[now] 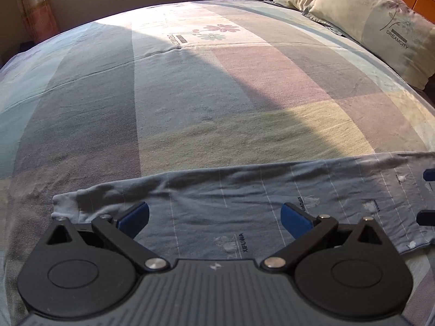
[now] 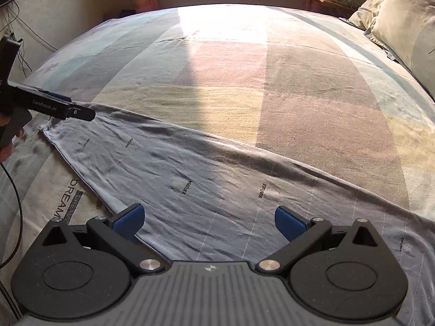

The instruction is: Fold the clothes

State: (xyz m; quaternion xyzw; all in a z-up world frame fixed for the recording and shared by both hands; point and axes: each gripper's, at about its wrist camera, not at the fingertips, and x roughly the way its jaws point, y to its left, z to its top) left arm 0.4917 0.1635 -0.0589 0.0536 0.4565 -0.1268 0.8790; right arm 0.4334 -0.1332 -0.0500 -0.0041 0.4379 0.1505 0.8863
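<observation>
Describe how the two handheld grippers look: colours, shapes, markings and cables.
Both the left gripper and the right gripper have a ribbed grey body, round black side housings, black linkage arms with silver pins, and blue finger pads. Seen from the right wrist, the left one bears white "GenRobot.AI" lettering, and a black cable hangs beneath it.

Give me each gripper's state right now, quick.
Left gripper: open, holding nothing, over the blue-grey garment.
Right gripper: open, holding nothing, over the same garment.

Both wrist views sit low, close over the garment (image 1: 244, 190), facing across the bed (image 2: 244, 81); both show pillows (image 1: 380, 27)
</observation>
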